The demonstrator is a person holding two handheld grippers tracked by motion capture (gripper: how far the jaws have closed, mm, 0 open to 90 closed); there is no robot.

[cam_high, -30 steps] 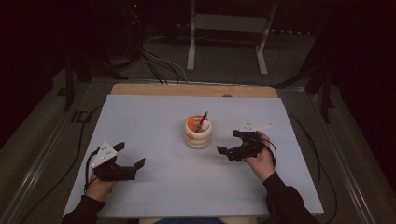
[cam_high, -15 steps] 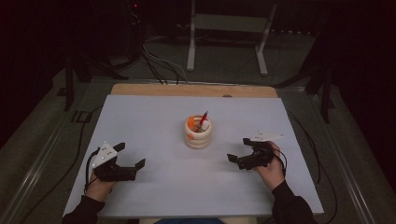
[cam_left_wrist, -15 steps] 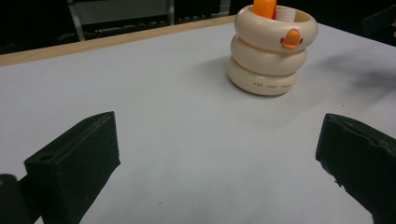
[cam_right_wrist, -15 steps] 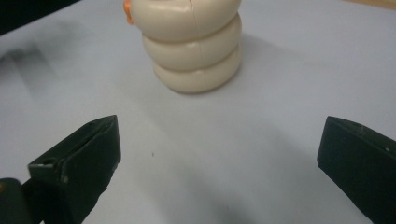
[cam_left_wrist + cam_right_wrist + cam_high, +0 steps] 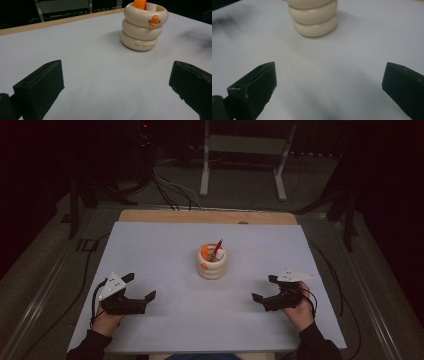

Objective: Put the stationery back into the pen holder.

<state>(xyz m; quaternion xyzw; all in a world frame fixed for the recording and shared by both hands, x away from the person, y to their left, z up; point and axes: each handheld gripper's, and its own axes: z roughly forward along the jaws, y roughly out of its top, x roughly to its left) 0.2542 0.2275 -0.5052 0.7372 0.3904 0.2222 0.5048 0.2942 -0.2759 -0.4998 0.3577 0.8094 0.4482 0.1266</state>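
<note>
The cream ringed holder (image 5: 212, 264), with a red pen (image 5: 217, 247) in it, was positioned at the centre of the surface (image 5: 165, 245). The left claw (image 5: 140, 288) and right claw (image 5: 264, 289) were held wide open, empty, well apart from it.

The room is dark. Behind the white worktop (image 5: 165, 245) stands a grey metal frame (image 5: 245, 160) on a grey floor (image 5: 240, 195). Black cables (image 5: 170, 187) lie beside it.
</note>
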